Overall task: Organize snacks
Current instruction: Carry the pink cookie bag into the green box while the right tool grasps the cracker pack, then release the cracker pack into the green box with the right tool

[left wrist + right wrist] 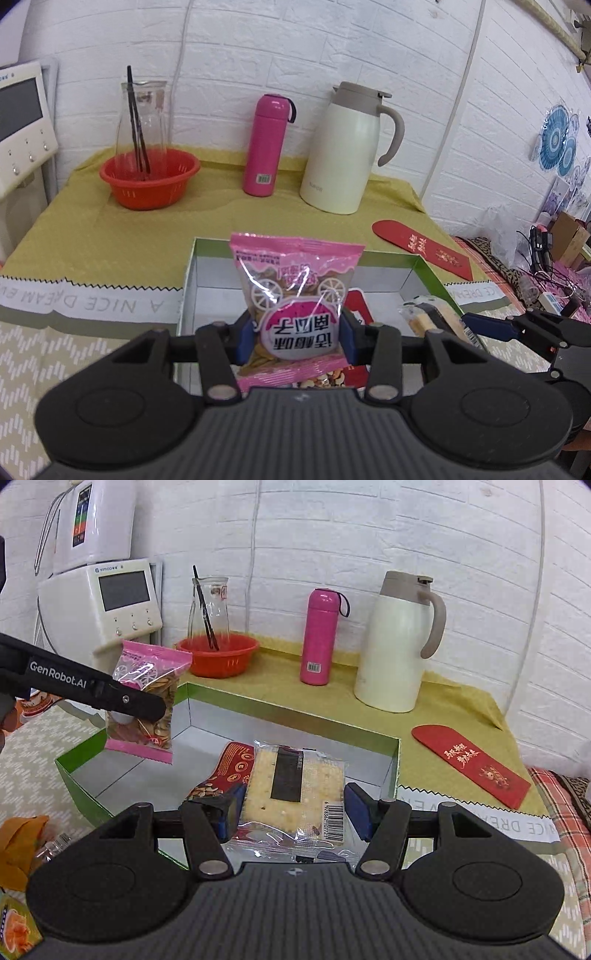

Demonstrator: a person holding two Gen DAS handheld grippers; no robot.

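My left gripper point(295, 334) is shut on a pink snack packet point(295, 284) of seeds and holds it upright above a green-rimmed white box point(428, 266). From the right wrist view the same pink packet point(147, 672) hangs from the left gripper point(147, 710) over the box's left corner. My right gripper point(295, 808) holds a clear-wrapped cracker packet point(291, 786) with its wide-set blue pads pressing both edges, above the box's point(295, 720) near side. A red nut packet point(232, 764) lies on the box floor. The right gripper's blue pad point(491, 328) shows at the right, beside the cracker packet point(424, 317).
At the back of the yellow cloth stand a red basket point(218, 657) with a glass carafe point(208, 605), a pink bottle point(319, 635) and a white jug point(395, 642). A red envelope point(472, 764) lies right of the box. A white appliance point(107, 605) stands left; orange wrappers point(18, 834) lie near left.
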